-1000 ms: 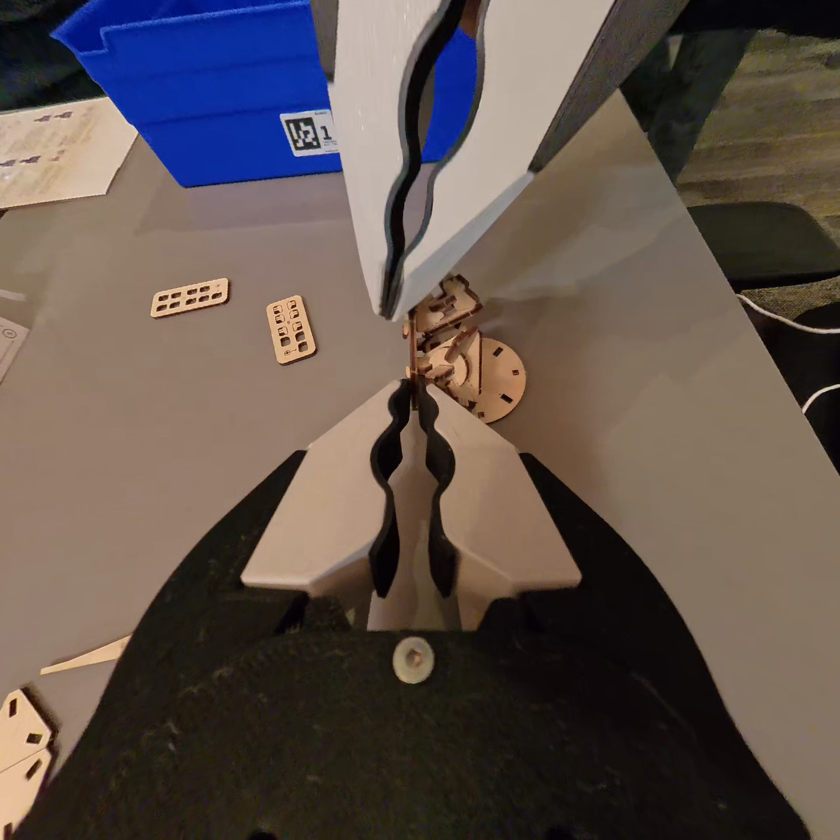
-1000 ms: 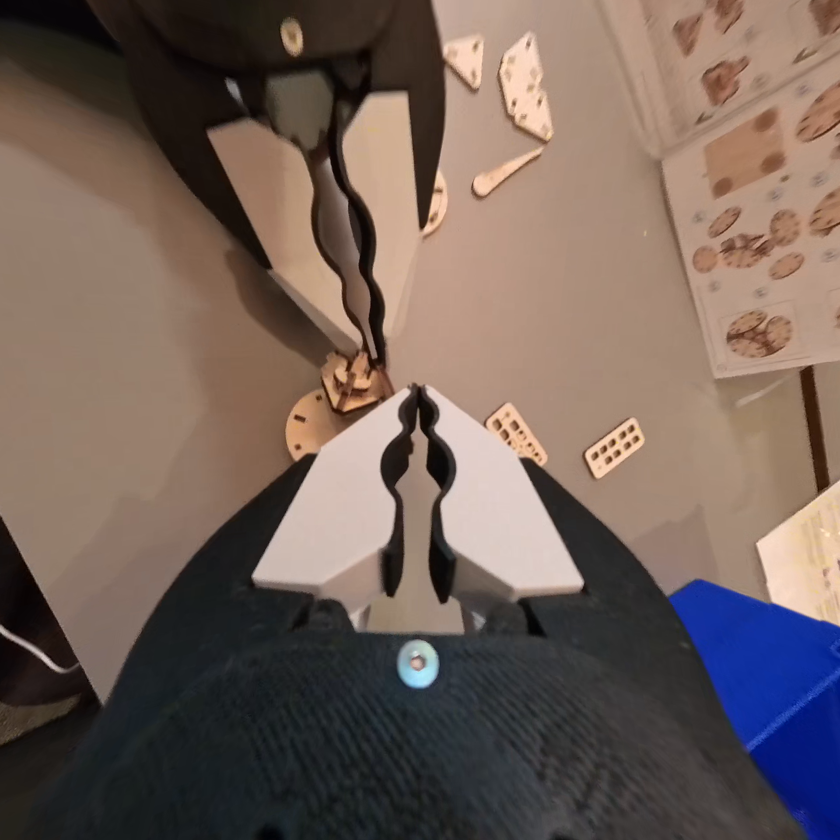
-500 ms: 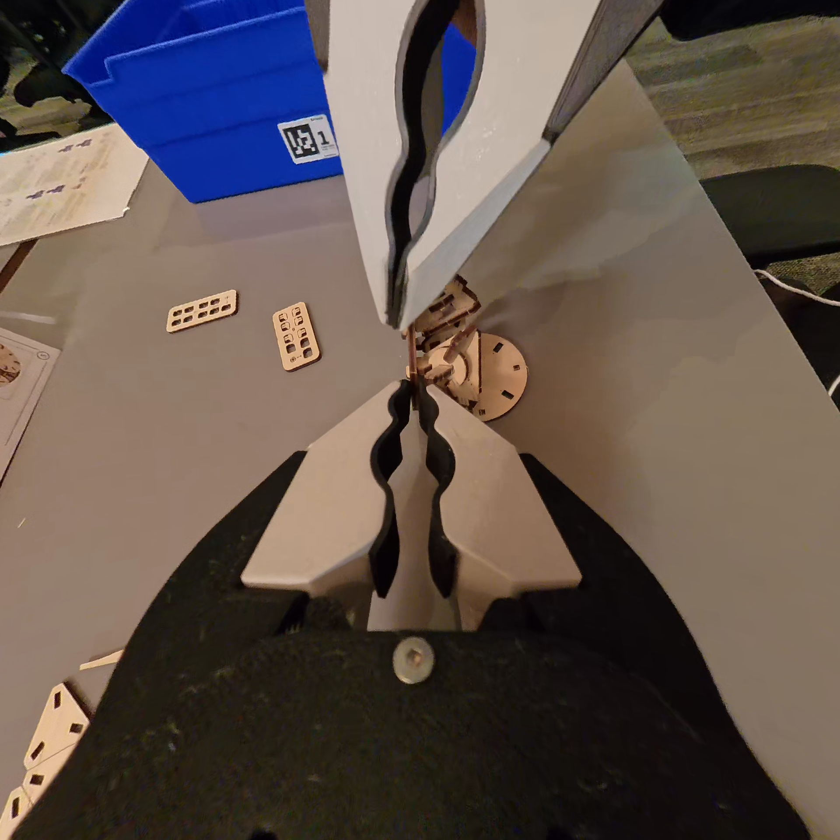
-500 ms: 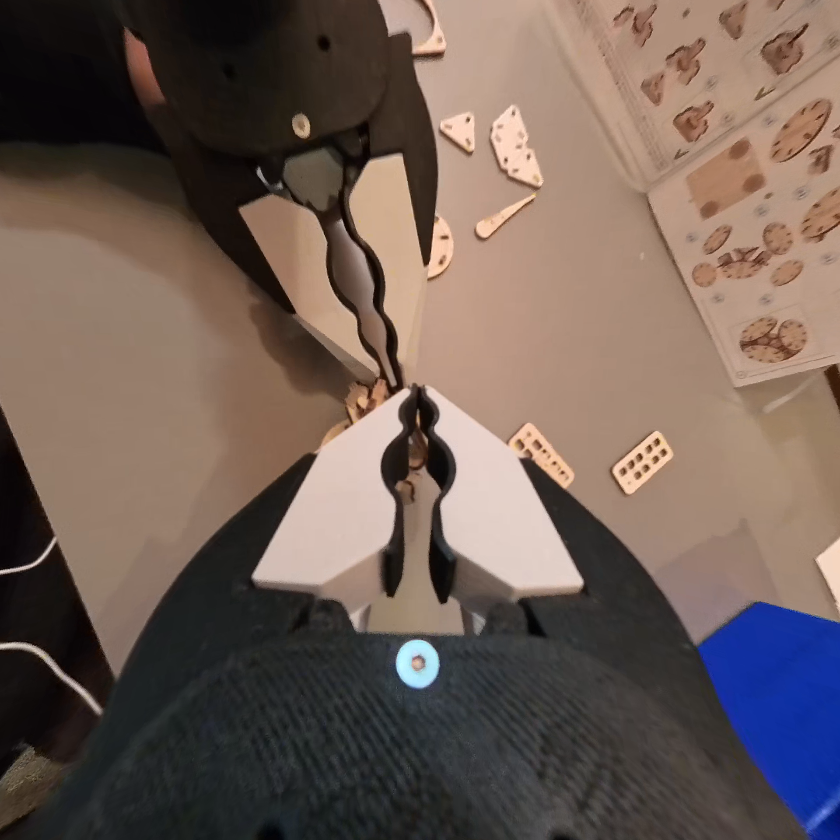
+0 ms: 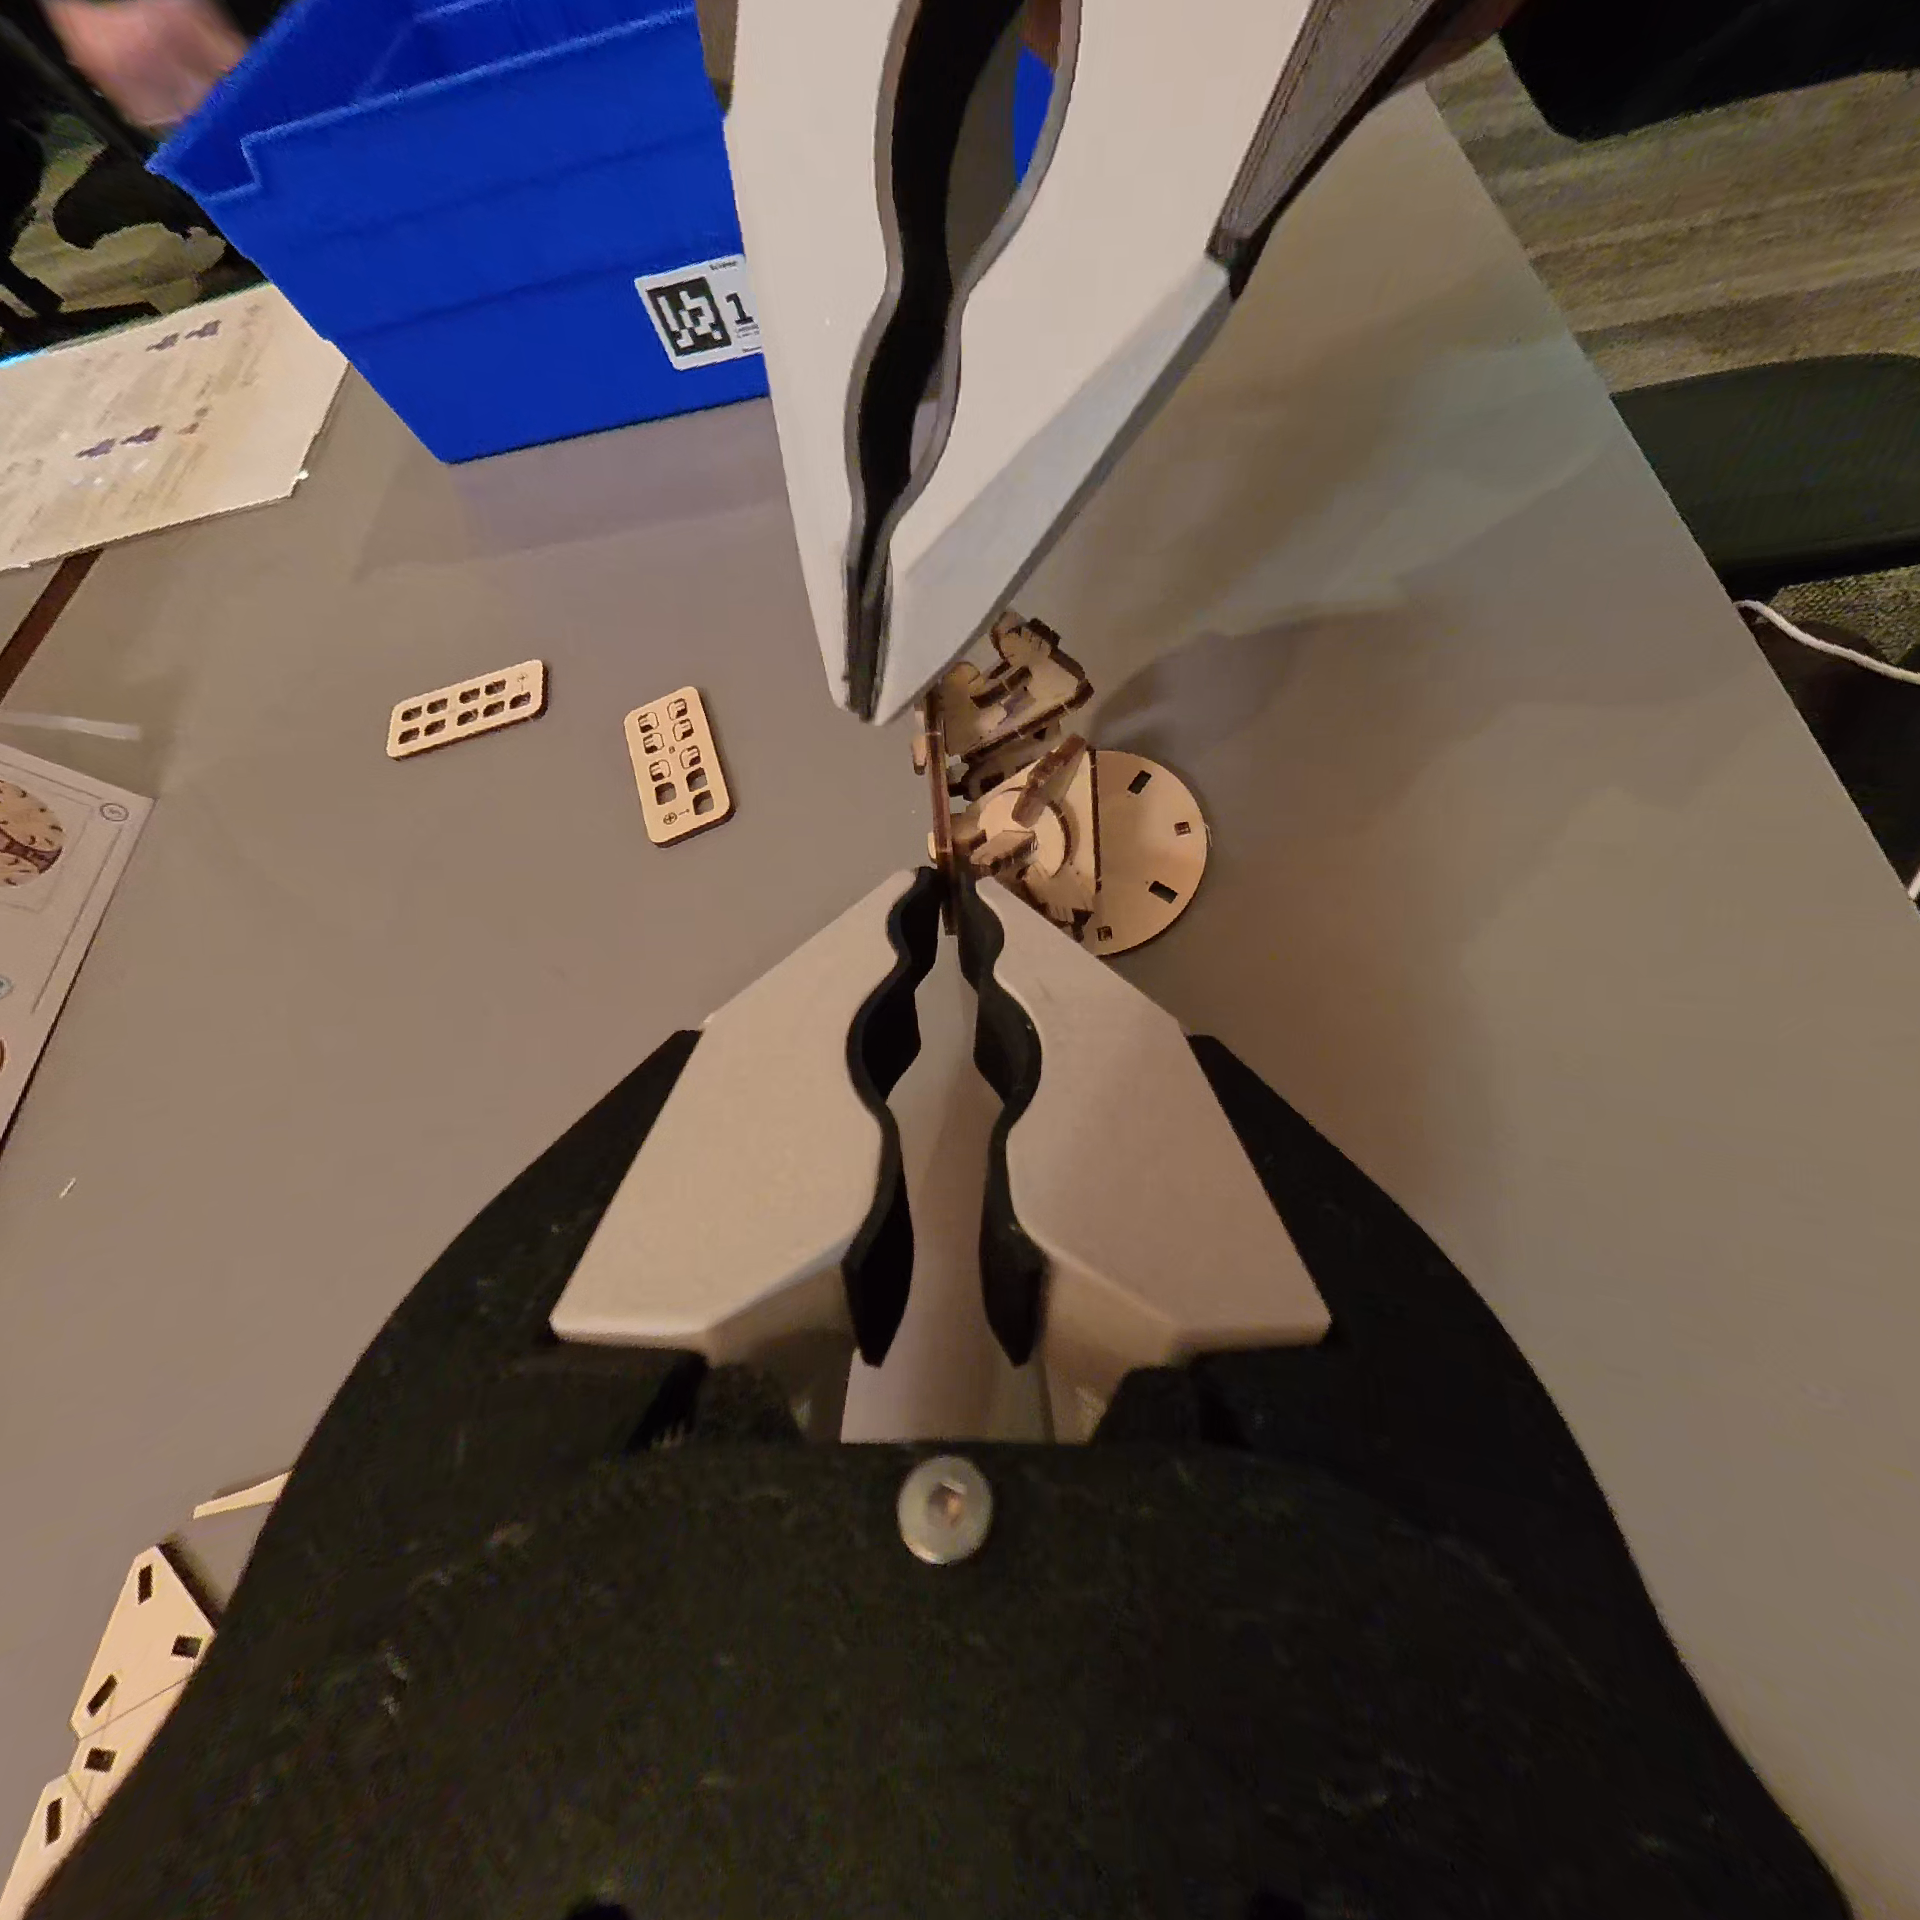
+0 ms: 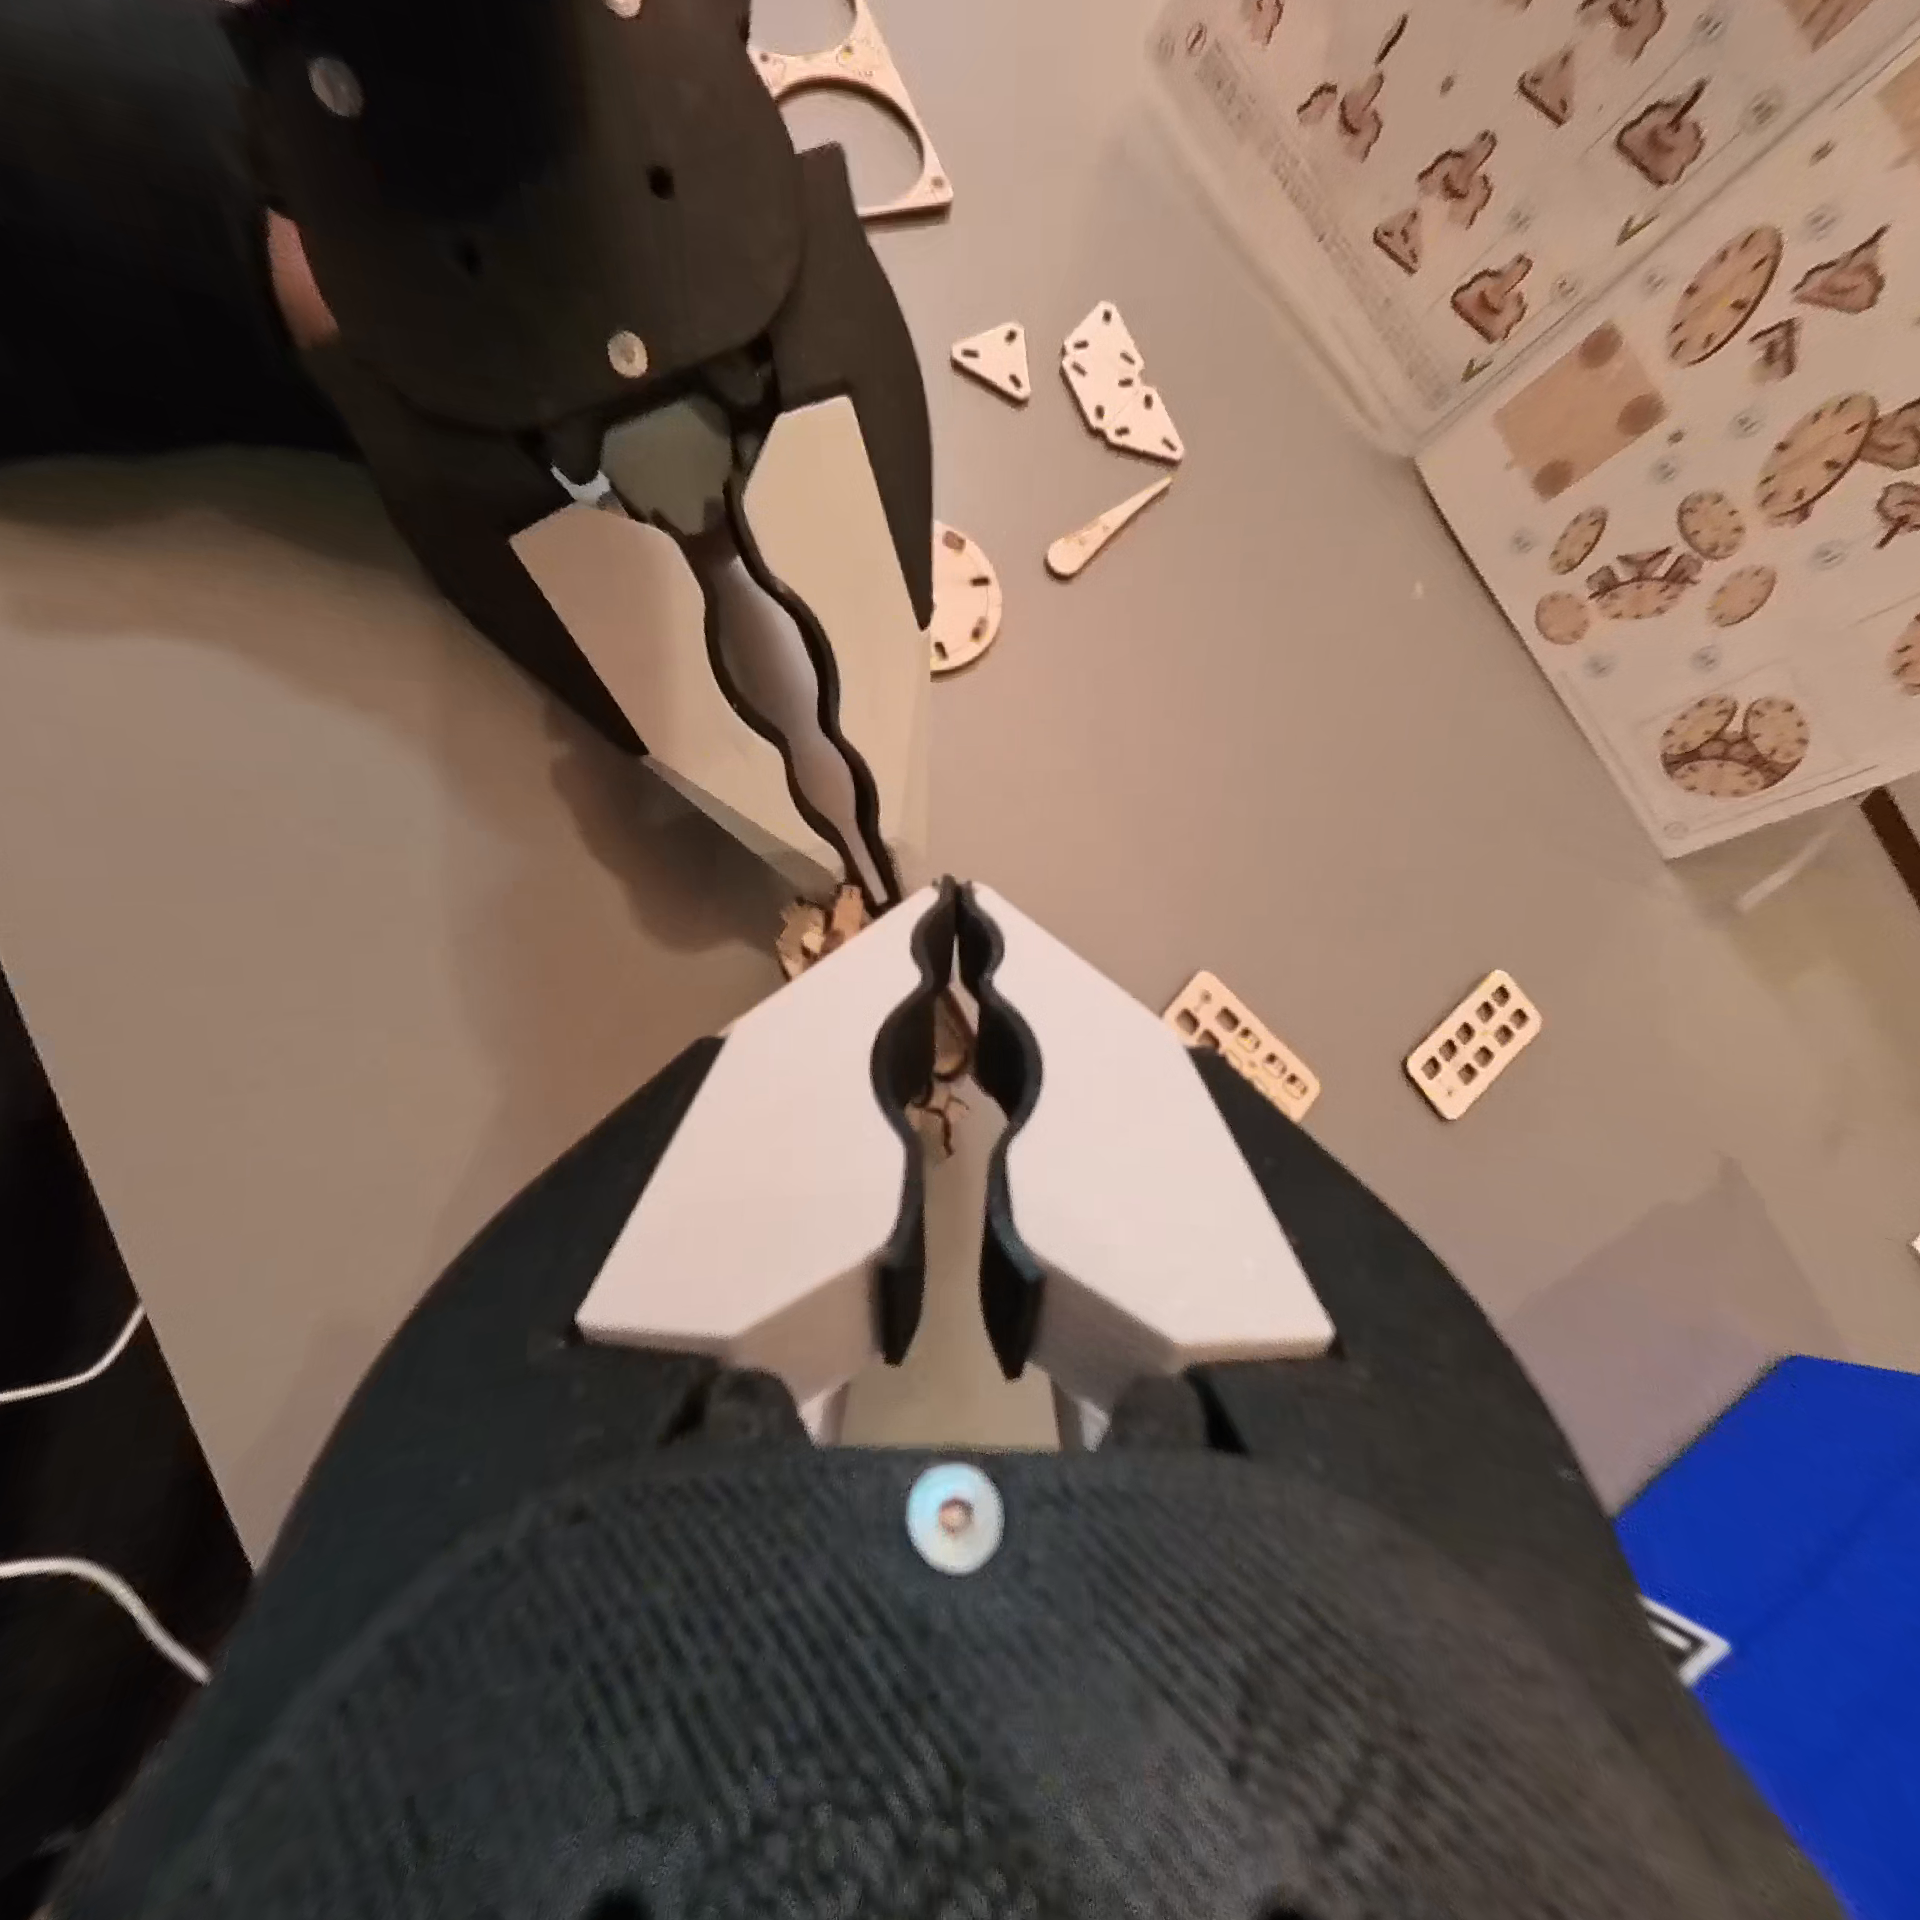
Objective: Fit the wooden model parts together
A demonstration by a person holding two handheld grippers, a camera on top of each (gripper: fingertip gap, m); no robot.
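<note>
Wooden puzzle assembly (image 5: 1023, 800), near the bench's (image 5: 1455, 935) right edge, is pinched by its thin upright plate between left tongs (image 5: 943, 883) and right tongs (image 5: 871, 696).

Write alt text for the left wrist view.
The left gripper pinches a thin upright plate of a small wooden assembly on a grey table; the right gripper meets it from above. A blue bin stands behind.
</note>
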